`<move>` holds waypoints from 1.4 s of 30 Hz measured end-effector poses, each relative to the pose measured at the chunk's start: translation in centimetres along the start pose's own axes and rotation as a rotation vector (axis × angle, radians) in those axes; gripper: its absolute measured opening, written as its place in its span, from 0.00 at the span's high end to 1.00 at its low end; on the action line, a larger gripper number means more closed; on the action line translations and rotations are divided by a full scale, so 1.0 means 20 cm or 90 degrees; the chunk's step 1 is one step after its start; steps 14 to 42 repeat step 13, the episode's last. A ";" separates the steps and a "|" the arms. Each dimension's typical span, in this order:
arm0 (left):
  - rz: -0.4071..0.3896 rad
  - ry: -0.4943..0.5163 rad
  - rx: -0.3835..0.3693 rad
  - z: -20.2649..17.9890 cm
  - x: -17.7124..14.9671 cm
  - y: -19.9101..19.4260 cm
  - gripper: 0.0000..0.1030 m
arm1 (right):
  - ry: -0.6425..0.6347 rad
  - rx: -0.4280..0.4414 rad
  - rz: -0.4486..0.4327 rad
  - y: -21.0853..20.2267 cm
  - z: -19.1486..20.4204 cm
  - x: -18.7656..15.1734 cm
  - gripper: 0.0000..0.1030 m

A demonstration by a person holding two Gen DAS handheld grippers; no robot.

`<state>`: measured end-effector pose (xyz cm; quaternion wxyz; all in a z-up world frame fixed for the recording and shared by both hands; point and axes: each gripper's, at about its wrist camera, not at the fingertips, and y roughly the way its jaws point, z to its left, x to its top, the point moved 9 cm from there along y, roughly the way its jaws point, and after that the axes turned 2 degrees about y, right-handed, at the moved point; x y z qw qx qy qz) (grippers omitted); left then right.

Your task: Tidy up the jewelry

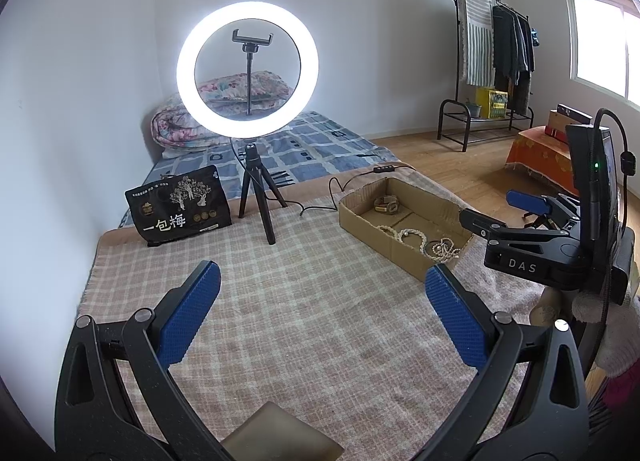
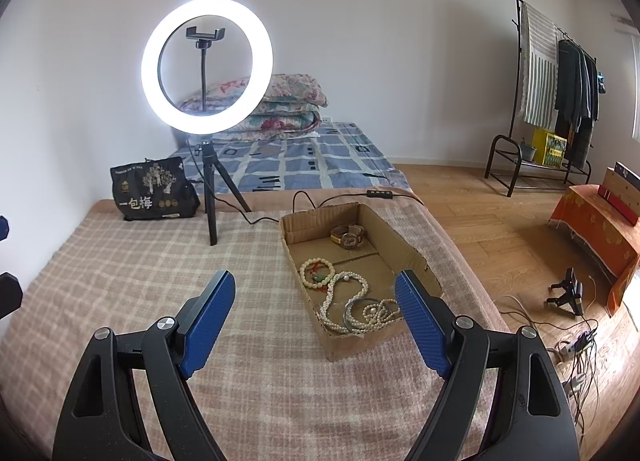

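A plaid blanket (image 2: 160, 301) covers the bench, and on its right half sits a shallow cardboard box (image 2: 416, 265) holding all the jewelry. Both the left tongs (image 1: 322, 293) and the right tongs (image 2: 314, 301) stand wide apart, gripping nothing, above the blanket and short of the box. Inside, a long pearl necklace (image 2: 352, 309) lies looped over a thin metal bangle (image 2: 352, 311), with a beaded bracelet (image 2: 316, 273) just beside it and a watch (image 2: 349, 237) at the far end. The likely trouble is the tangle: pinching one strand could drag its neighbours along, or tip the light box toward the bench's edge.
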<state>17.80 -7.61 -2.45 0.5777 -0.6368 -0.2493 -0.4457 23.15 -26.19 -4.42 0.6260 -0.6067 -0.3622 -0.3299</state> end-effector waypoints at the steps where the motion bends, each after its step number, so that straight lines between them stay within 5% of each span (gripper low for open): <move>1: 0.000 0.000 0.000 0.00 0.00 0.00 0.00 | 0.000 0.000 0.000 0.00 0.00 0.00 0.20; 42: -0.017 0.003 0.017 0.00 0.02 -0.01 0.00 | 0.001 0.000 0.006 0.01 0.00 -0.02 0.20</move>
